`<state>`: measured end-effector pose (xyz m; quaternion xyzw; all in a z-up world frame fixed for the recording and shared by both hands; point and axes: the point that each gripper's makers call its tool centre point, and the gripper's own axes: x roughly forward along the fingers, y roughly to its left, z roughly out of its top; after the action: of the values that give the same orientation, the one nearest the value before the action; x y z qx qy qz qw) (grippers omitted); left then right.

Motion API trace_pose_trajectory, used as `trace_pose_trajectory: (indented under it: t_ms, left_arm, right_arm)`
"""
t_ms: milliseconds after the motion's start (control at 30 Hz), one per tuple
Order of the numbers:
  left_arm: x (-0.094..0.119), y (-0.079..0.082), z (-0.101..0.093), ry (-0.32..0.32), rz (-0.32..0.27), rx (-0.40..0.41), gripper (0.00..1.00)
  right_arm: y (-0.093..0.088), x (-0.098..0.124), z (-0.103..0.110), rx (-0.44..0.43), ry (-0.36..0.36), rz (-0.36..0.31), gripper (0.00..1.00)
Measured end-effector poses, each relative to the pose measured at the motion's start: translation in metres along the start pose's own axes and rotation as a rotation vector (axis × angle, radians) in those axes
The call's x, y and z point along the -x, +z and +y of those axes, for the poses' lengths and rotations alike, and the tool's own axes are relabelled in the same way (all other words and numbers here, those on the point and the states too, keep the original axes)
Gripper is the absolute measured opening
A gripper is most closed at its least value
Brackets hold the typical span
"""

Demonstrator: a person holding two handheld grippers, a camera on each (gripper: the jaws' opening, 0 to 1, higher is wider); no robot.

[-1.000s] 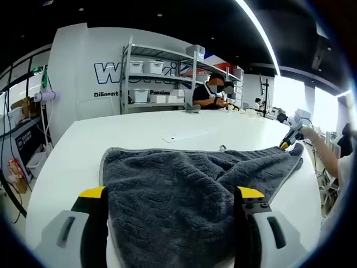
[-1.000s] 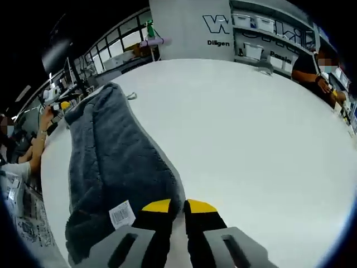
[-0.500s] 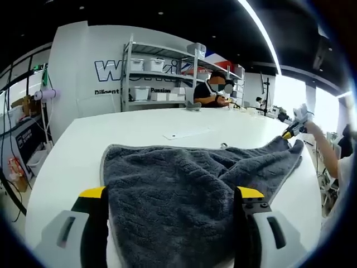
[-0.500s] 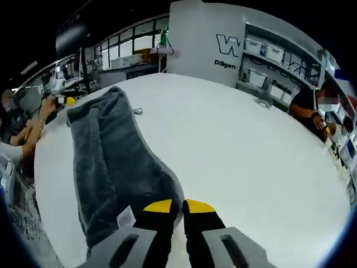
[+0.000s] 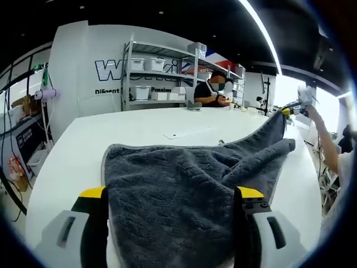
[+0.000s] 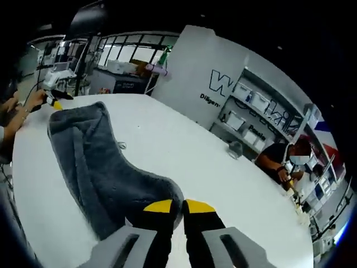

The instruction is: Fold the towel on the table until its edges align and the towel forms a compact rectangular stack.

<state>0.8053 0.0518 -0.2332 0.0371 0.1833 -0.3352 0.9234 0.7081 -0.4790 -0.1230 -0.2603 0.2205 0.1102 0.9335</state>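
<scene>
right claw (image 6: pixel 173 207) is pinched tight on a corner of the towel (image 5: pixel 184 195), held above the desk (image 6: pixel 184 162). left claw (image 5: pixel 172 195) gapes wide, towel lying between its jaws.

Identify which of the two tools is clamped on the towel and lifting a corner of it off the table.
The right tool: its jaws are shut on the towel corner, raised above the table. The left tool stands wide open astride the towel.
</scene>
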Motion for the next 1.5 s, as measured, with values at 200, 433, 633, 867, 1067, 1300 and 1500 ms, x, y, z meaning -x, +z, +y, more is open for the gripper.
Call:
trace_pose_trajectory:
  t_ms: [200, 433, 633, 867, 1067, 1300, 1500]
  left_arm:
    - [0.001, 0.0, 0.001, 0.004, 0.001, 0.001, 0.98]
    - [0.001, 0.0, 0.001, 0.003, 0.002, -0.001, 0.98]
    - [0.0, -0.004, 0.002, 0.006, 0.011, 0.002, 0.98]
    - [-0.002, -0.008, 0.005, 0.018, 0.026, 0.0, 0.98]
    - [-0.01, -0.017, 0.002, 0.012, 0.06, -0.008, 0.98]
    - [-0.017, -0.027, 0.002, 0.009, 0.101, -0.014, 0.98]
    - [-0.016, -0.028, 0.001, 0.008, 0.108, -0.025, 0.97]
  right_arm:
    - [0.025, -0.005, -0.021, 0.039, -0.081, -0.016, 0.07]
    - [0.033, -0.025, -0.056, 0.034, -0.192, -0.014, 0.07]
    - [0.026, -0.065, -0.084, 0.029, -0.279, 0.051, 0.07]
    - [0.011, -0.117, -0.103, 0.08, -0.358, 0.166, 0.07]
    - [0.0, -0.15, -0.114, 0.122, -0.41, 0.264, 0.07]
    - [-0.038, -0.173, -0.122, 0.129, -0.459, 0.37, 0.07]
    - [-0.059, -0.188, -0.113, 0.094, -0.424, 0.382, 0.08]
